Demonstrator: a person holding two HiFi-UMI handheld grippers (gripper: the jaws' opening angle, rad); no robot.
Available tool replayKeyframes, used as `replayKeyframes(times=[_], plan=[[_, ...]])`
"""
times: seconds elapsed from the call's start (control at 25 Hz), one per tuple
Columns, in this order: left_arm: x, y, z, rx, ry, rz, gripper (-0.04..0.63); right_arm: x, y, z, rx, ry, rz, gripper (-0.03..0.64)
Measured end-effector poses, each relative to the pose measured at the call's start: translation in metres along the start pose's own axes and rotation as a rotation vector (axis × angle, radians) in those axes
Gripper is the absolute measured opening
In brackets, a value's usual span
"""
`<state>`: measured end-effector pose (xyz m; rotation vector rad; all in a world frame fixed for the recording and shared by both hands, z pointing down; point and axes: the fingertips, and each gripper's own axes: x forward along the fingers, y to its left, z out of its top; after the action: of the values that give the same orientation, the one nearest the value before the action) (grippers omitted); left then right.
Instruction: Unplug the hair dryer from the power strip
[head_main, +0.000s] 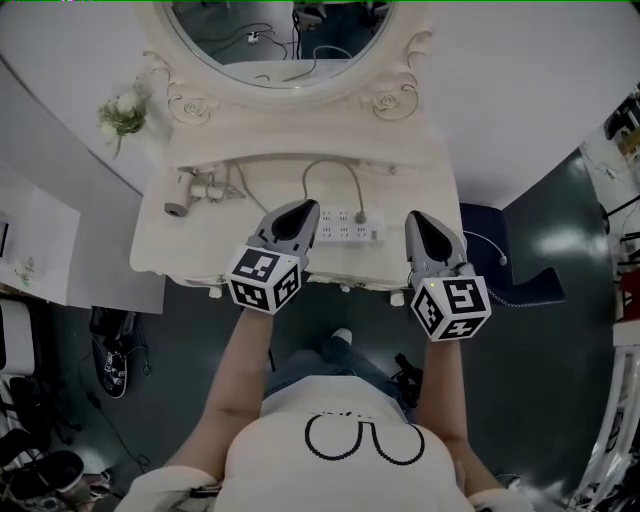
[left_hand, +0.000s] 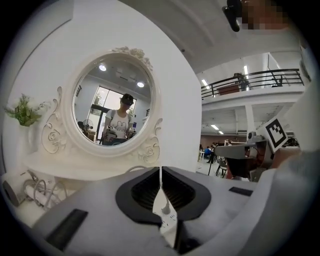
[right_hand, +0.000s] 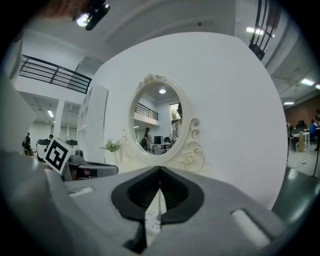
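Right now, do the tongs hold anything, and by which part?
Nothing is held. The left tongs and the right tongs are both shut and empty; the plug sits in the power strip.

The head camera is looking steeply down from above the person, covering the whole dressing table (head_main: 160, 250), with the left gripper (head_main: 300, 210) and the right gripper (head_main: 418, 218) near centre. Each gripper camera is riding close behind its own jaws and facing almost level toward the mirror (left_hand: 112, 105). All three views are sharing the mirror and the power strip (head_main: 345, 232). Each gripper view is also catching the other gripper.
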<state>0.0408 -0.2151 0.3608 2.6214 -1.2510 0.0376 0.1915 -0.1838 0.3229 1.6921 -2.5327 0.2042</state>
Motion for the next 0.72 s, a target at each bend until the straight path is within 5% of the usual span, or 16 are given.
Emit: replayKeyframes(times=[0.24,0.32,0.4,0.72], plan=[[0.025,-0.005,-0.029,0.021,0.102,-0.084,0.178,0.029,-0.017,-0.017,0.030,0.049,0.035,0.003],[0.029,-0.005,-0.037,0.039,0.124,-0.093,0.184,0.035,-0.016,-0.021,0.043,0.057,0.053,0.011],[0.032,-0.001,-0.045,0.043,0.142,-0.094,0.184,0.041,-0.012,-0.025,0.048,0.067,0.078,0.133],[0.044,0.017,-0.077,0.067,0.216,-0.096,0.184,0.062,-0.005,-0.063,0.051,0.157,0.094,0.190]])
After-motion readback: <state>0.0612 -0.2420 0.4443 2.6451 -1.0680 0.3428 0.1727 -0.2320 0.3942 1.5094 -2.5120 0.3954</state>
